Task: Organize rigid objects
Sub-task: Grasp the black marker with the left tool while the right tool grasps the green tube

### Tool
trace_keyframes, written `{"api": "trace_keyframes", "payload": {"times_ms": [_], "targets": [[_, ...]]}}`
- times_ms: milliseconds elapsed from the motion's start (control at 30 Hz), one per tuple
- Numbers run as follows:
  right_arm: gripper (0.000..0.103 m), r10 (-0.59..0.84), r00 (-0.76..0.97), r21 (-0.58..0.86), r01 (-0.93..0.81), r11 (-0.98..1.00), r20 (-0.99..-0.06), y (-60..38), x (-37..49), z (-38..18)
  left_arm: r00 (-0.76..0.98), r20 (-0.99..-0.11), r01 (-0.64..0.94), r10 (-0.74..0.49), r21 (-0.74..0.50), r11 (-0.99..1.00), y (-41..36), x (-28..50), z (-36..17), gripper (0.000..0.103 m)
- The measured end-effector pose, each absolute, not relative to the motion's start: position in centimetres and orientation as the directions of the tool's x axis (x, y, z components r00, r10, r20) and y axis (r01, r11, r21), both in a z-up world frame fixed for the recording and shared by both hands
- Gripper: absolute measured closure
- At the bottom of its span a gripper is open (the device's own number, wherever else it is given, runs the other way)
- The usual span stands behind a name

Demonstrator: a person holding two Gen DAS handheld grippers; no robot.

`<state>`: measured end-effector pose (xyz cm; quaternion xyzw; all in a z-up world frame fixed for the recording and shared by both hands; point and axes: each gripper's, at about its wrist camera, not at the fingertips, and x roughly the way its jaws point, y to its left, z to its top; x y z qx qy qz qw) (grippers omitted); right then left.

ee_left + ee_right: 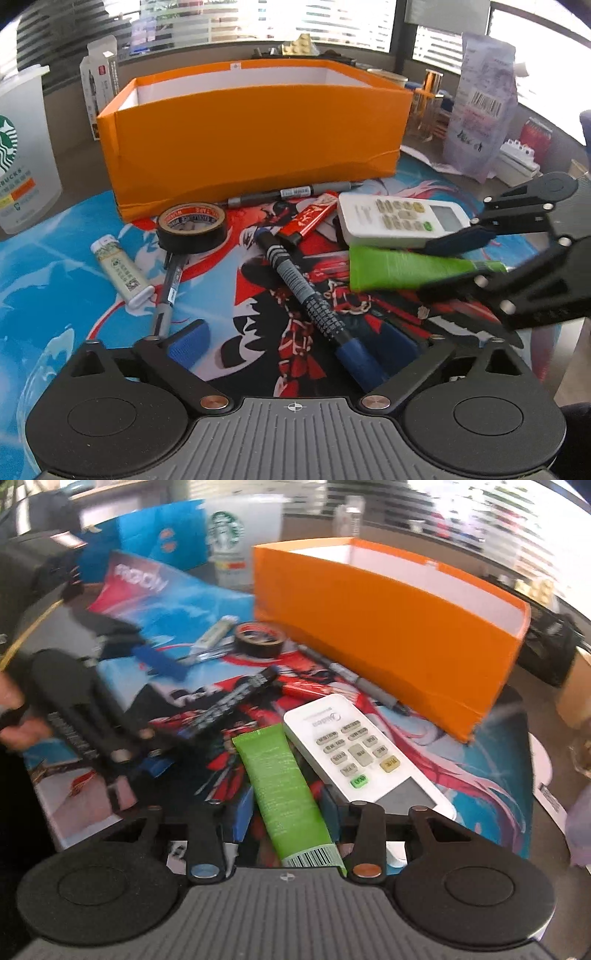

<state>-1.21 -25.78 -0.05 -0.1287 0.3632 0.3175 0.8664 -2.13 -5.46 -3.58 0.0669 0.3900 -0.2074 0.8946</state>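
Your right tongs (pixel 286 825) straddle the green tube (pixel 284 786), blue pads close at both sides, though blur hides whether they press it. It lies on the counter's printed mat (pixel 74 221), just beside the white remote (pixel 399 221). Your left tongs (pixel 280 343) gape wide, a black pen (pixel 306 295) lying between them, ungripped.

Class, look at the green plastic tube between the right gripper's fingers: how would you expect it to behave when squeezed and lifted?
The green plastic tube has a flat crimped end, so it will probably dent and flex, not stay stiff. Its glossy skin may slip in the right gripper. Lying flat beside the white remote control, it seems unlikely to roll.
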Motion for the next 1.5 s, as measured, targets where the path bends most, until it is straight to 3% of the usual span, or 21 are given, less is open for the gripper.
{"api": "trace_keyframes", "payload": {"times_ms": [133,333,433,867,900,1000,1300,1500], "targets": [[0.069,0.412,0.594,-0.022,-0.587,0.809,-0.691,-25.4,-1.3,-0.3,0.646,-0.703,0.403,-0.297,-0.017,0.915,-5.6,-2.1,-3.4,0.047],[0.070,0.379,0.649,-0.074,-0.558,0.827,-0.659,-25.0,-2.5,-0.6,0.672,-0.683,0.409,-0.287,0.018,0.912,-6.0,-2.0,-3.4,0.086],[0.071,0.375,0.666,-0.078,-0.546,0.834,-0.645,-24.9,-2.9,-0.8,0.669,-0.681,0.392,-0.297,-0.016,0.920,-5.5,-1.7,-3.4,0.091],[0.075,0.393,0.697,-0.074,-0.538,0.840,-0.599,-24.5,-3.2,0.3,0.689,-0.660,0.352,-0.301,-0.059,0.934,-4.1,-1.7,-1.9,0.092],[0.090,0.406,0.696,-0.066,-0.544,0.837,-0.592,-24.5,-3.3,0.6,0.693,-0.654,0.351,-0.303,-0.061,0.934,-4.0,-1.8,-1.7,0.092],[0.094,0.400,0.705,-0.085,-0.544,0.834,-0.586,-24.3,-3.2,1.1,0.702,-0.643,0.354,-0.305,-0.057,0.934,-4.0,-1.9,-1.1,0.092],[0.094,0.381,0.711,-0.072,-0.517,0.853,-0.591,-24.8,-2.6,1.0,0.684,-0.660,0.349,-0.311,-0.078,0.934,-3.5,-1.9,-1.6,0.092],[0.090,0.375,0.659,-0.047,-0.530,0.847,-0.652,-24.3,-1.9,-0.9,0.670,-0.671,0.355,-0.317,-0.086,0.931,-3.5,-1.8,-2.0,0.092]]}}
